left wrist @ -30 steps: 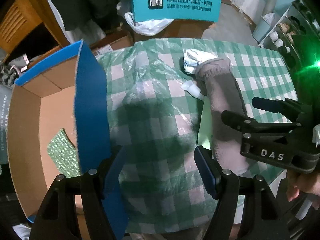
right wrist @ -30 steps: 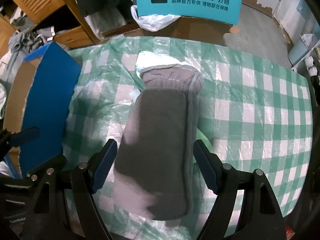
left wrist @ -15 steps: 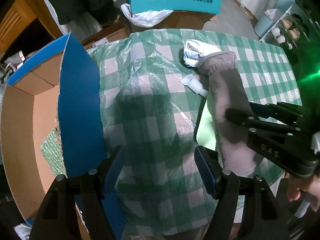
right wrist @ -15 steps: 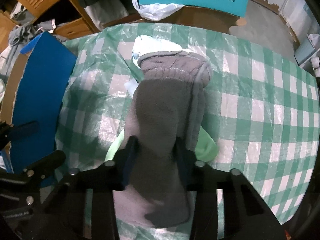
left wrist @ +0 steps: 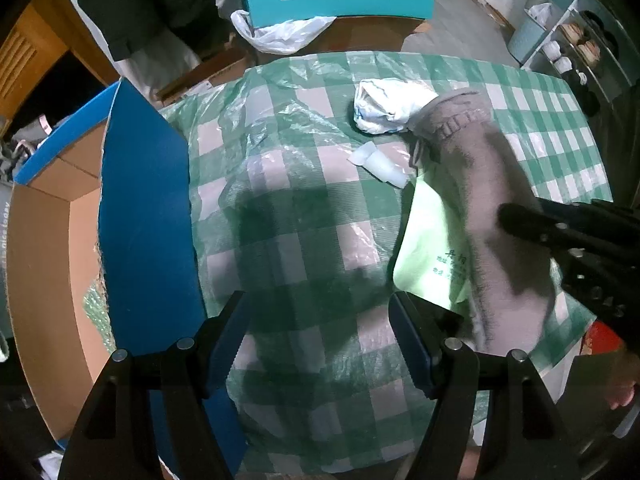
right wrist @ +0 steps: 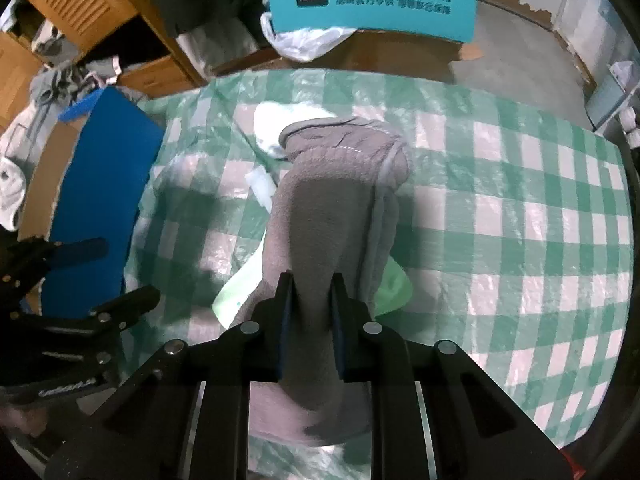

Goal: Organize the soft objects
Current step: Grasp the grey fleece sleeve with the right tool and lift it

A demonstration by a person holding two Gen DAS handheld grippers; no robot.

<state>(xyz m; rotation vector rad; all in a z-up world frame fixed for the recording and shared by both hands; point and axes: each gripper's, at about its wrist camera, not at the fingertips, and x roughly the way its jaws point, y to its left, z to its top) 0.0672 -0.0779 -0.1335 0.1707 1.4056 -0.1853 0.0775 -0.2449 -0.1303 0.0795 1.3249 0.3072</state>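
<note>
The checked cloth (left wrist: 304, 216) lies bare between the box (left wrist: 48, 264), whose blue flap (left wrist: 144, 220) stands along the cloth's left edge, and the sock (right wrist: 332, 208). The left gripper (left wrist: 320, 332) hovers over that bare stretch, fingers spread, holding nothing. The right gripper (right wrist: 310, 320) pinches a fold of the sock near its toe end. The grey, fleecy sock lies lengthwise over a pale green bag (left wrist: 432, 248), its ribbed cuff touching a white wad (left wrist: 384, 106).

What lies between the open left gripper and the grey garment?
In the left wrist view, a pale green bag lies between the left gripper and the grey garment.
</note>
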